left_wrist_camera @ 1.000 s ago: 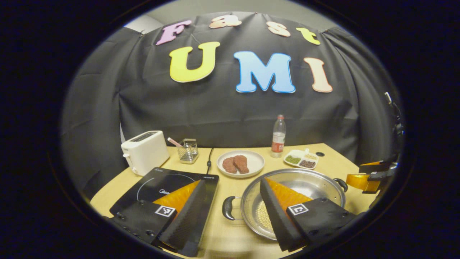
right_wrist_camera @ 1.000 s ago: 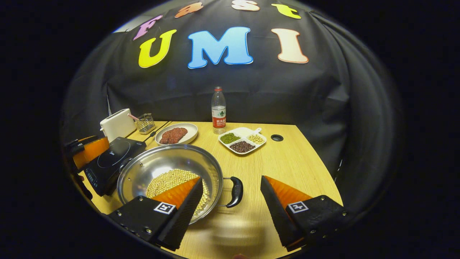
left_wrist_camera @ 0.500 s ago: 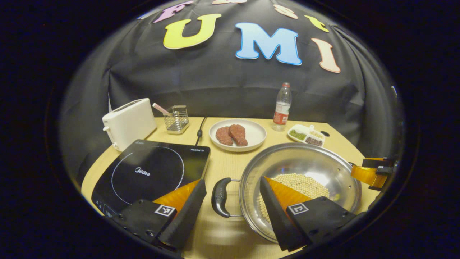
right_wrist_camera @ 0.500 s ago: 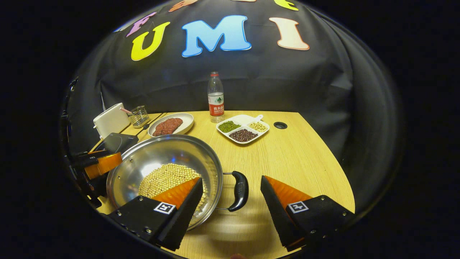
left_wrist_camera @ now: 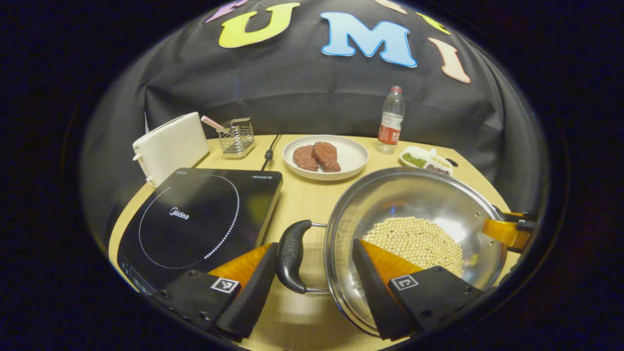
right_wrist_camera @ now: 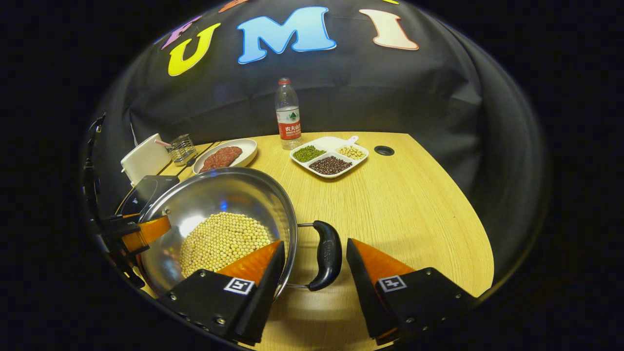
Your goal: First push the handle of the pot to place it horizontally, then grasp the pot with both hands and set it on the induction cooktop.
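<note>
Grasp step: both tongs [left_wrist_camera: 312,287] [right_wrist_camera: 312,282] gape astride the pot's [left_wrist_camera: 414,204] 2 handles [left_wrist_camera: 291,256] [right_wrist_camera: 327,253]; next, clench and lift.

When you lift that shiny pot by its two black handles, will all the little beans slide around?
Probably. The pale round beans lie loose in the shiny steel pot, so any tilt would likely roll them to the low side. Its smooth curved bowl offers little to stop them. Level lifting by the left black handle and right black handle should help.
</note>
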